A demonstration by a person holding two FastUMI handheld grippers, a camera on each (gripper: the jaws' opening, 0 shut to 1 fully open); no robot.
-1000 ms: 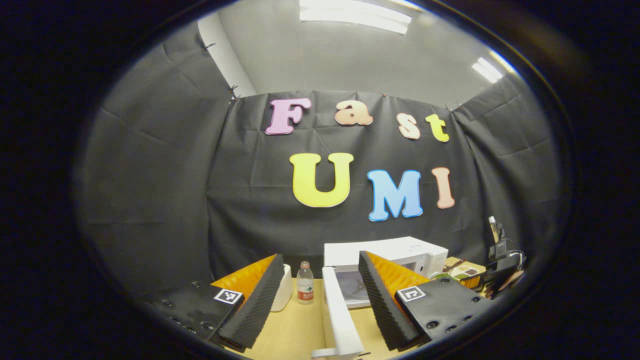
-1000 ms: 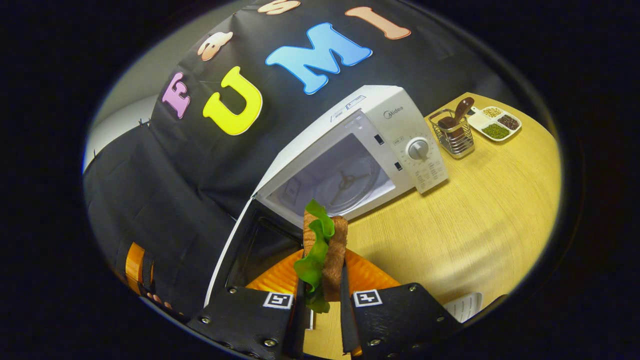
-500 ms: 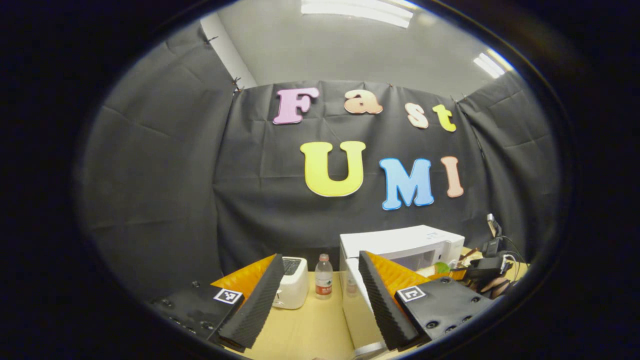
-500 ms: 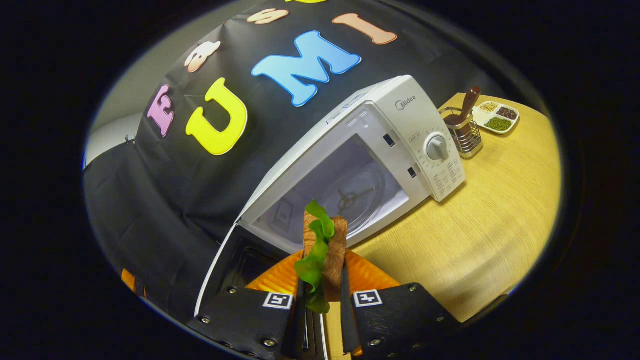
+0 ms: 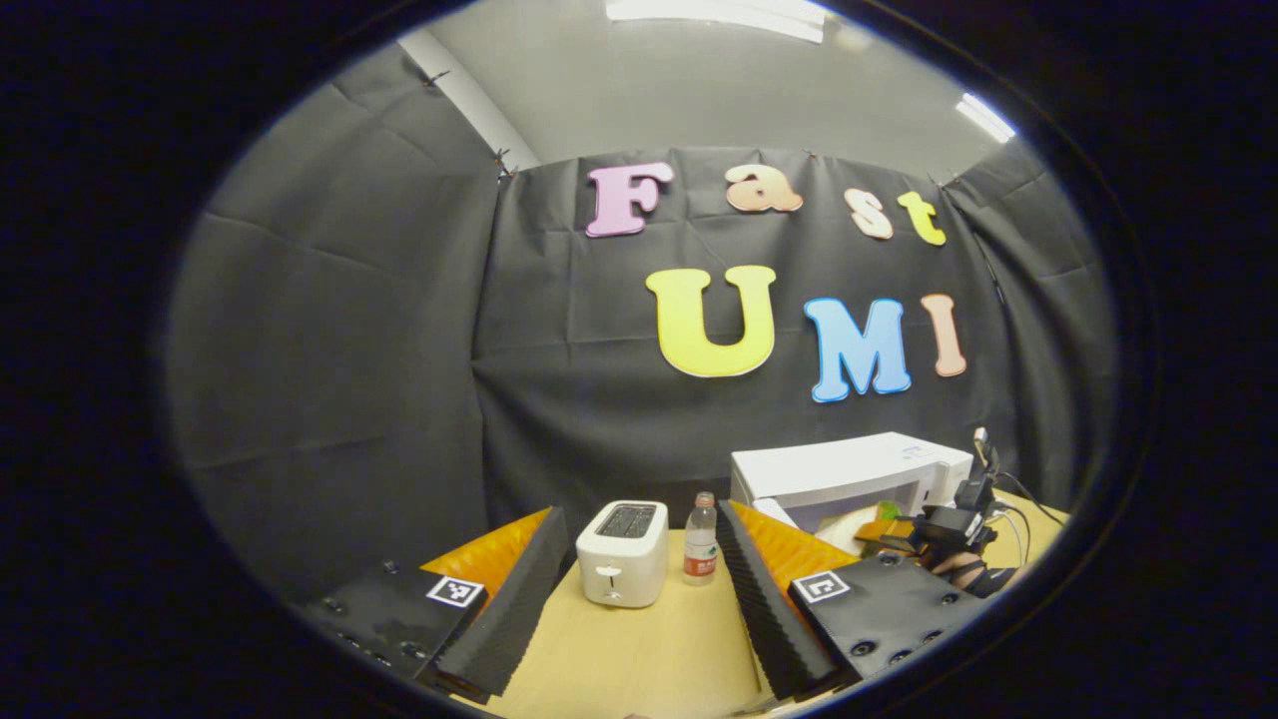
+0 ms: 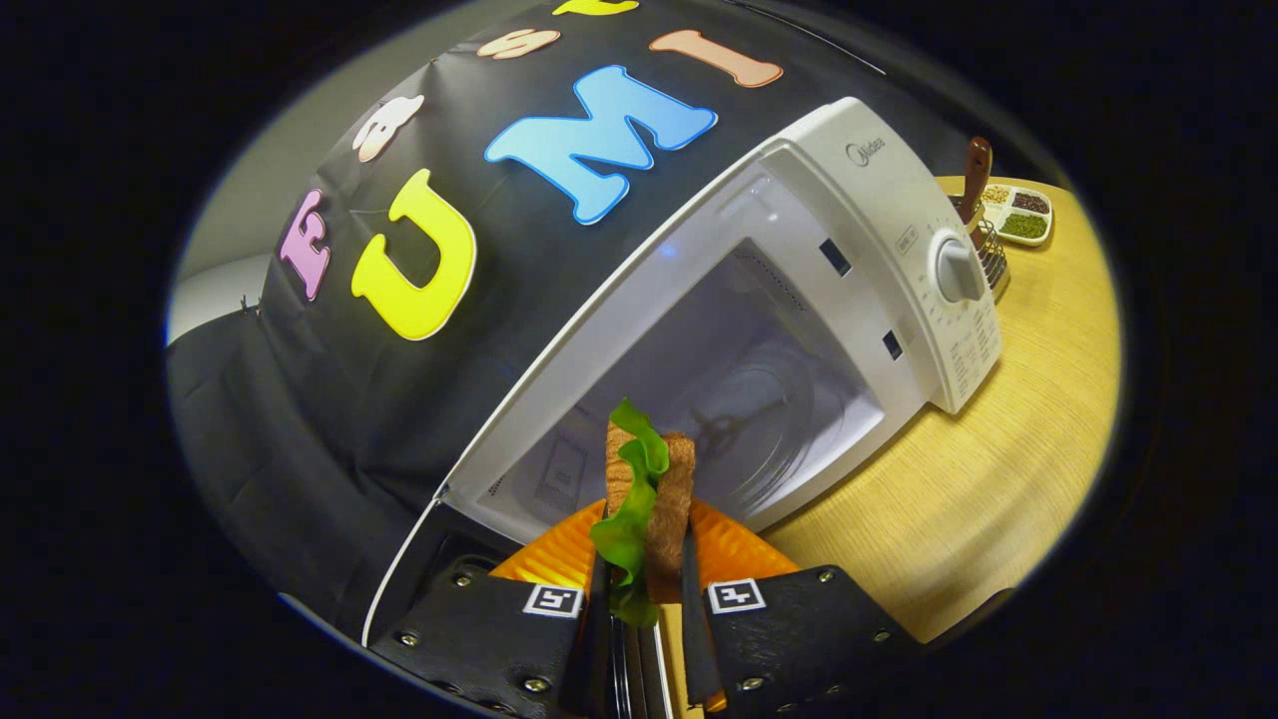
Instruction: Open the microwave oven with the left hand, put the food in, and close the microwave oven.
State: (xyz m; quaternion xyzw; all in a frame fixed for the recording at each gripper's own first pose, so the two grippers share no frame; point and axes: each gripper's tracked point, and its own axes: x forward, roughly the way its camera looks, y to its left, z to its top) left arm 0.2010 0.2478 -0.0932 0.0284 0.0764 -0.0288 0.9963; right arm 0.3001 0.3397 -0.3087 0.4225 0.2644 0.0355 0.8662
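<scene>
Right gripper (image 6: 644, 599) pinches sandwich (image 6: 647, 499) by its bread faces, just before open microwave (image 6: 799, 330). Prob. soft, light: grip gently. Left gripper (image 5: 629, 599) fingers spread, holding nothing.

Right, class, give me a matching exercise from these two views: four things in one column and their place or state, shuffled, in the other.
Things:
1. sandwich
2. microwave door
3. toaster
4. water bottle

Places or states:
A. swung open
B. on the table, right of the toaster
C. clamped between the right gripper fingers
D. on the table, between the left gripper fingers in that view

Pairs: 1-C, 2-A, 3-D, 4-B
</scene>
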